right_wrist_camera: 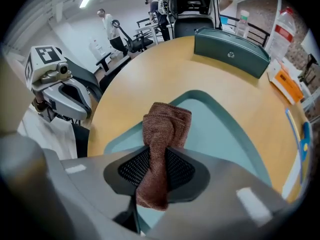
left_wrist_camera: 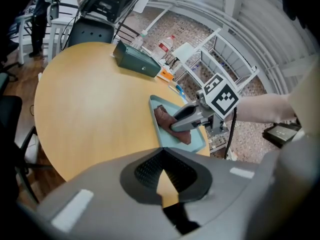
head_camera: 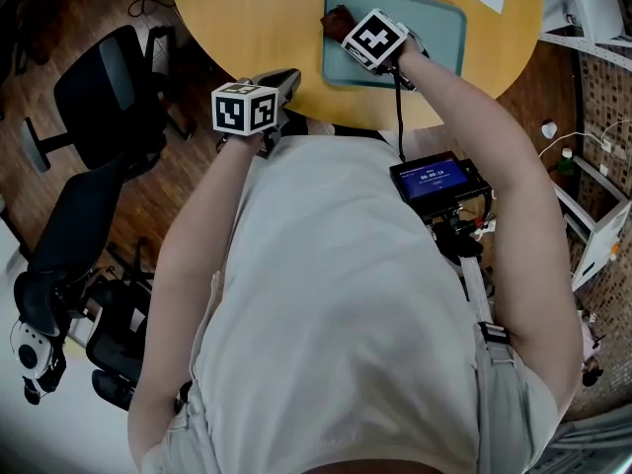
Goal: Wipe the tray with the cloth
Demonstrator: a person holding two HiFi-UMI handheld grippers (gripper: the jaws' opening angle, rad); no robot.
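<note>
Brown cloth (right_wrist_camera: 165,129) pinched between the jaws of the right gripper (right_wrist_camera: 159,166), its folded end down on the teal tray (right_wrist_camera: 225,134), toward the tray's left end. Tray sits on the round wooden table (head_camera: 247,18), near the person's edge. Left gripper (left_wrist_camera: 161,156) over the table edge, apart from the tray; jaws pressed together, empty.

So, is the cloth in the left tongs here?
No, the brown cloth is pinched in the right tongs over the tray; the left tongs hold nothing.
</note>
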